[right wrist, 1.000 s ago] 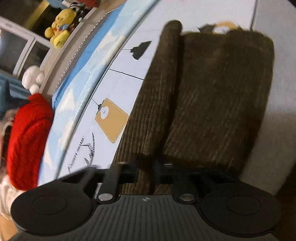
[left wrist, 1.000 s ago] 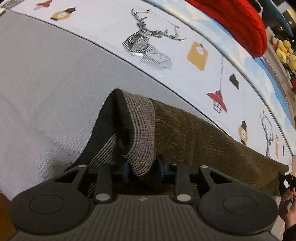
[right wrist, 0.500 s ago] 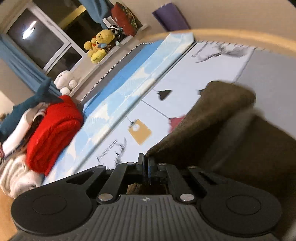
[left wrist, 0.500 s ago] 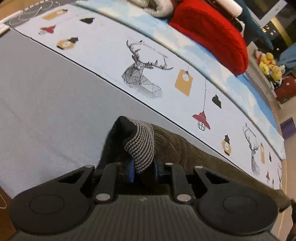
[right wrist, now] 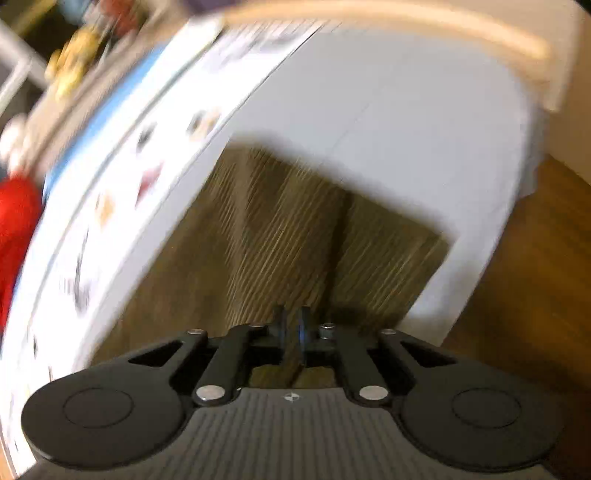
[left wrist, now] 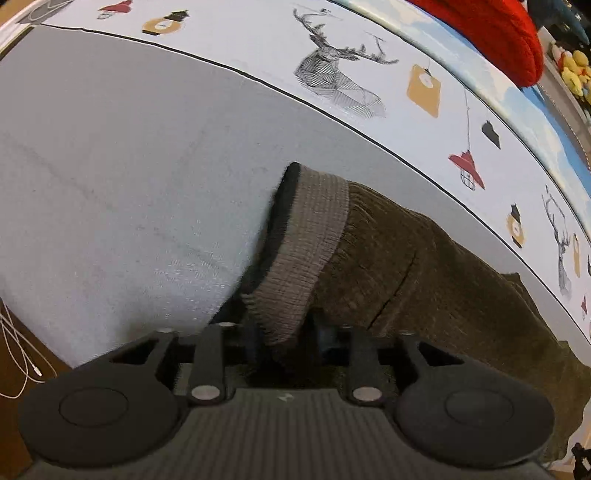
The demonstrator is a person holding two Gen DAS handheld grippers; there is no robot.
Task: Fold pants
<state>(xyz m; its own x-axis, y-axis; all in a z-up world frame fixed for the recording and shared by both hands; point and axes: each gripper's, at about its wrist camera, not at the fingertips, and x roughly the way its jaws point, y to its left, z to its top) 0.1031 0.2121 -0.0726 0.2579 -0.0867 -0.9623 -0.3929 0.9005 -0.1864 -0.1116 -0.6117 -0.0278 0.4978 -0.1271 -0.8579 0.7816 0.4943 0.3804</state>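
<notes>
1. Grey bedsheet (left wrist: pixel 122 177) fills the near side of your work surface, bordered by a white printed strip with a line-drawn deer (left wrist: pixel 340 85) and hanging lamps; a red knitted item (left wrist: pixel 495 33) and yellow plush toys (left wrist: pixel 574 66) sit beyond it.
2. Your brown corduroy pants (left wrist: pixel 436 280) lie across the grey sheet, running away to the right in the left wrist view, with the ribbed grey waistband (left wrist: pixel 306 251) raised toward you.
3. Your left gripper (left wrist: pixel 286 334) has the waistband between its jaws, which have just been opening; the cloth still hangs there, but I cannot tell whether the pads press on it.
4. Your right gripper (right wrist: pixel 291 334) stands nearly closed with a thin fold of corduroy pinched between its jaws, which have just been parting slightly. That view is heavily blurred, so read it with care; the fabric (right wrist: pixel 295 236) spreads out flat beyond the fingers toward a squared far edge.
5. Judging by the layout, you are mid-fold: one end is being carried over while the waistband end is anchored.
6. Next, lay the carried edge down square with the layer beneath, let go of it cleanly, and check that the waistband settles flat rather than bunched.
</notes>
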